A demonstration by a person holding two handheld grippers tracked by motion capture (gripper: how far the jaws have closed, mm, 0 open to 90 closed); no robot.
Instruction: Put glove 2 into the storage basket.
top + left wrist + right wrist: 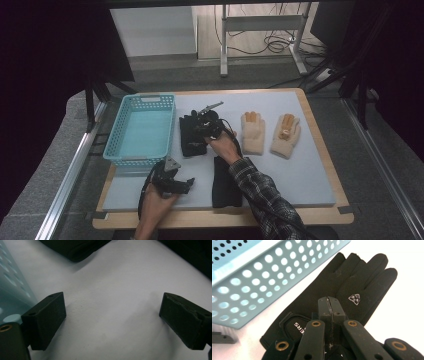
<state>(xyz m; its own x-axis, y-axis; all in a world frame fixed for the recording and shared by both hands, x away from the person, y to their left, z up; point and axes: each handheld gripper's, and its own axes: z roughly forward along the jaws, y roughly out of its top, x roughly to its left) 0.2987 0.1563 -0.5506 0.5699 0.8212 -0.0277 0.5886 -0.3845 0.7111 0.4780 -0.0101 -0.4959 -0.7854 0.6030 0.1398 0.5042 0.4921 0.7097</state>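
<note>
Black glove [342,287] pinched by the closed right gripper [332,305] beside an empty blue basket [120,131]; left gripper [112,320] spread wide.

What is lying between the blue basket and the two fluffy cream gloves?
A black glove lies between the blue basket and the cream gloves, with the right gripper on it, in the high view.

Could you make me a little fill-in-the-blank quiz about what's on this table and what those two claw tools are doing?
1. The basket at the left of the mat is light ____ plastic.
2. The right gripper has its jaws shut over a ____ glove.
3. The left gripper has its jaws ____, with bare mat between them.
4. At the right of the mat lie ____ cream gloves.

Missing words: blue; black; open; two
</note>
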